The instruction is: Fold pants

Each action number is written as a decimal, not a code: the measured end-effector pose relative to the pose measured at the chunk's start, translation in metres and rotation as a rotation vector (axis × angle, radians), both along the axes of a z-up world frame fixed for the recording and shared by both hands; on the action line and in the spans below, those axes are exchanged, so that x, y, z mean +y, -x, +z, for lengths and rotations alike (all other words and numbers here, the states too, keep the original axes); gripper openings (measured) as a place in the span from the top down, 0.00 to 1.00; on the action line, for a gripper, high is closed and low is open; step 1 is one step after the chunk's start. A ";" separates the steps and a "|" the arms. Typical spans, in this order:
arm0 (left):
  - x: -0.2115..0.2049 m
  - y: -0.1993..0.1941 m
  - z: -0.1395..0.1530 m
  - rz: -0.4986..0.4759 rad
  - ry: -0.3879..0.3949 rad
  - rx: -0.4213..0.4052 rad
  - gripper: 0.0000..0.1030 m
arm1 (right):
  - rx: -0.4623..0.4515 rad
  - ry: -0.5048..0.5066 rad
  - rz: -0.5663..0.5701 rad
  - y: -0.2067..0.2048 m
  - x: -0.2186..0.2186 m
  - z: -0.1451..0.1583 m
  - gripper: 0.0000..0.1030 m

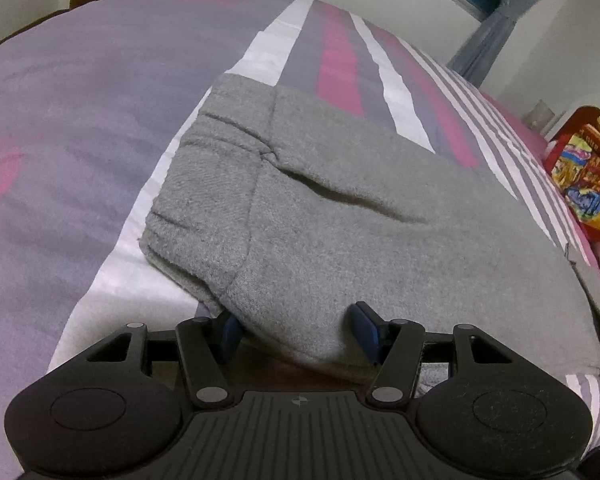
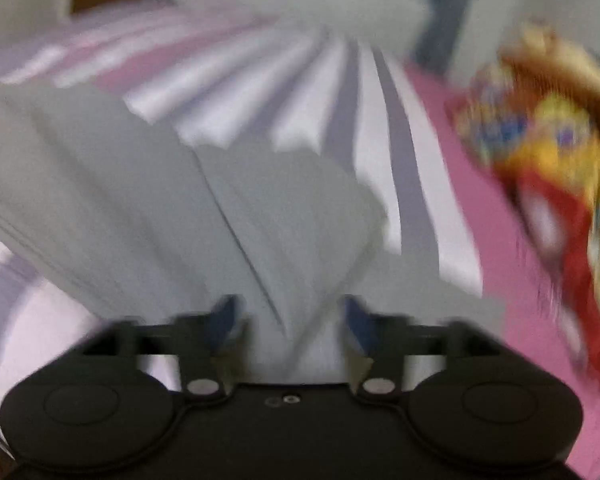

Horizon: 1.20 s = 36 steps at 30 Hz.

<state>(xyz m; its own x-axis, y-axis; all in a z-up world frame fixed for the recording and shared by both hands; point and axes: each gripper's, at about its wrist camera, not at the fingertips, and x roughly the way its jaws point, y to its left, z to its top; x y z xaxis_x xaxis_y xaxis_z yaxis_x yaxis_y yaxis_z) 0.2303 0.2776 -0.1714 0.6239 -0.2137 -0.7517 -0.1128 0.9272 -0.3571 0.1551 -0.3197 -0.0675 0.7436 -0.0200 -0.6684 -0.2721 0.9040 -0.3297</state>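
Grey fleece pants [image 1: 340,216] lie folded on a striped bed, with the elastic waistband [image 1: 204,184] at the left. My left gripper [image 1: 296,332] is open, its blue pads [image 1: 364,326] on either side of the pants' near edge, and the cloth bulges between them. In the blurred right wrist view the grey pants [image 2: 204,208] fill the left and centre. My right gripper [image 2: 288,320] is open with grey cloth between its fingers.
The bed cover [image 1: 100,120] has purple, pink and white stripes. A colourful red and yellow printed cloth or bag [image 1: 584,176] lies at the right edge of the bed; it also shows in the right wrist view [image 2: 556,184]. Curtains and a wall stand behind.
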 end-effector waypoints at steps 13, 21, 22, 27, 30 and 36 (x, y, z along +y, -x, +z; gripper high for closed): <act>-0.002 0.002 0.000 0.002 -0.005 0.003 0.44 | 0.049 0.163 0.022 -0.101 0.038 -0.033 0.95; -0.002 0.001 0.000 -0.002 -0.005 0.009 0.44 | -0.256 -0.276 -0.360 -0.011 -0.114 0.060 0.96; -0.002 0.000 0.001 -0.003 -0.008 0.013 0.44 | -0.262 -0.339 -0.398 0.003 -0.134 0.057 0.96; -0.004 -0.003 0.003 -0.004 -0.026 0.034 0.43 | -0.121 -0.587 -0.557 0.023 -0.210 -0.012 0.95; -0.006 -0.005 0.005 0.002 -0.033 0.044 0.43 | -0.019 -0.703 -0.623 0.018 -0.231 -0.064 0.95; -0.008 -0.005 0.006 0.011 -0.041 0.045 0.43 | -0.072 -0.801 -0.640 0.030 -0.235 -0.054 0.95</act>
<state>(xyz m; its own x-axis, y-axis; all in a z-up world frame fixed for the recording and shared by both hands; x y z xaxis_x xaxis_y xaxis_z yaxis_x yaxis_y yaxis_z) 0.2354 0.2693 -0.1658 0.5917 -0.1758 -0.7868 -0.1380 0.9394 -0.3137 0.1250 -0.5552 -0.1215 0.7891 0.0058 -0.6143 0.3348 0.8343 0.4380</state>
